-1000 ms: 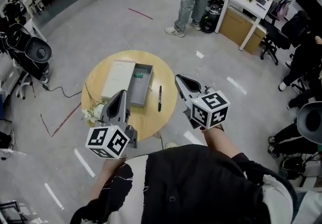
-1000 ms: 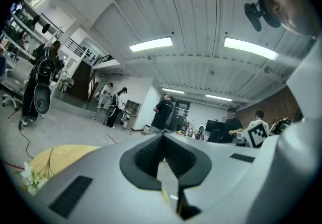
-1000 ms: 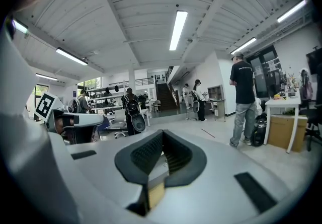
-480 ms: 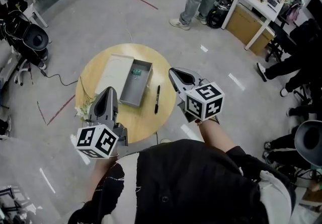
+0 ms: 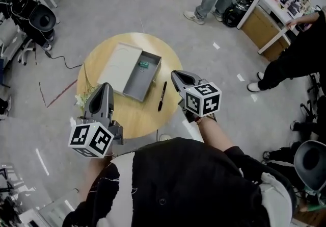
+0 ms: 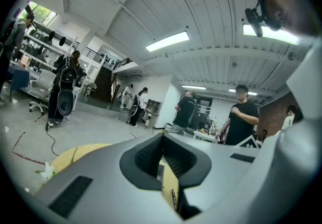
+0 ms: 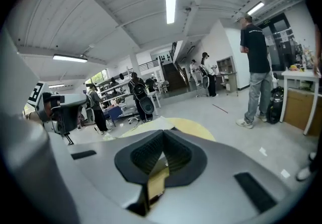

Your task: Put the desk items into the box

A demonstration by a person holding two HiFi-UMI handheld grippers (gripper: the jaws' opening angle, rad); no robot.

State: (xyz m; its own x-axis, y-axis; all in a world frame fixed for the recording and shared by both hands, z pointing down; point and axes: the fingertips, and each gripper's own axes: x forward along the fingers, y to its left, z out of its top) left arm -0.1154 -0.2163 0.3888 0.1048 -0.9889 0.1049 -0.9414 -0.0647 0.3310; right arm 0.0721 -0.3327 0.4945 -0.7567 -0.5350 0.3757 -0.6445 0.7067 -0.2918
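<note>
Here's the round wooden table [image 5: 145, 116], upper left of centre in the head view, standing on grey floor [image 5: 214, 73]. On top: an open grey box [image 5: 136, 82] near the middle, with a pale flat panel [image 5: 117, 62] touching its left side. Just right of the box lies a black pen [image 5: 162, 96]. White flowers [image 5: 81, 101] sit at the table's left edge.

A grey rectangular box [image 5: 135, 85] is seen open, with a small green item [image 5: 144, 64] lying at its far end. Its pale lid [image 5: 116, 62] is laid flat against the box's left side. A black pen [image 5: 162, 96] lies just right of the box, roughly parallel with it.
</note>
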